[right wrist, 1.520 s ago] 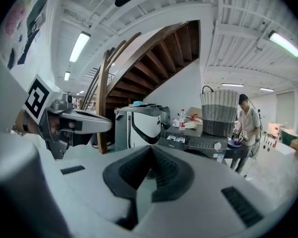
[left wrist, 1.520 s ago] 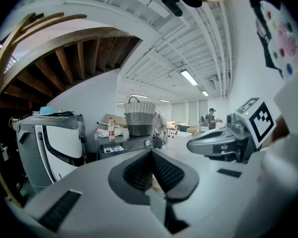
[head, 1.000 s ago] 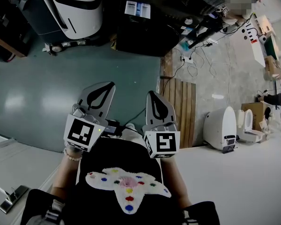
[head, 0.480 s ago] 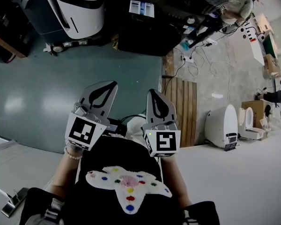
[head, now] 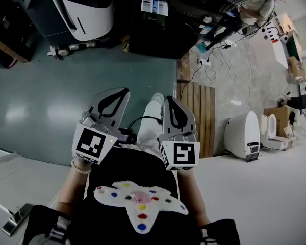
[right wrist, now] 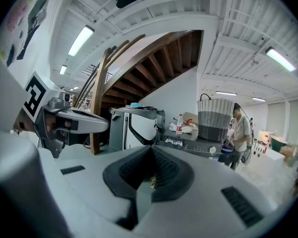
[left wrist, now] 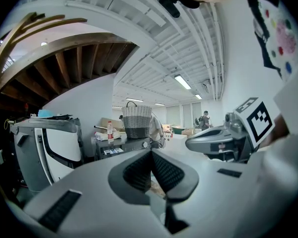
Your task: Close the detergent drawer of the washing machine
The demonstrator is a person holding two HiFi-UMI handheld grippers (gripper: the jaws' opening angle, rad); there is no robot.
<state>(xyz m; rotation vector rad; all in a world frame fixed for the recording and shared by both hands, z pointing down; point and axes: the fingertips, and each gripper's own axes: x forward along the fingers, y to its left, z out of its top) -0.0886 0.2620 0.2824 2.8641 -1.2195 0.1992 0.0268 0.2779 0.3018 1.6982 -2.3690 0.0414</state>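
Note:
The dark washing machine (head: pixel 158 24) stands far ahead at the top of the head view, with a pale label panel (head: pixel 153 6) on its front; I cannot tell how its drawer stands. In the gripper views the machine (left wrist: pixel 124 145) (right wrist: pixel 198 145) is small and distant, carrying a wicker basket (left wrist: pixel 136 123) (right wrist: pixel 214 118). My left gripper (head: pixel 123 92) (left wrist: pixel 151 152) and right gripper (head: pixel 166 101) (right wrist: pixel 151 150) are held side by side at waist height, pointing toward it. Both are shut with nothing between their pads.
A white and black machine (head: pixel 84 9) stands at the upper left. A wooden pallet (head: pixel 196 116), cables (head: pixel 214 60) and white toilets (head: pixel 242 137) lie to the right. A person (head: pixel 255 6) stands beside the washing machine. Wooden stairs (right wrist: pixel 154 63) rise overhead.
A pale-trousered leg and shoe have swung forward between the two grippers. The floor and machines have shifted slightly in view. Both grippers stay shut.

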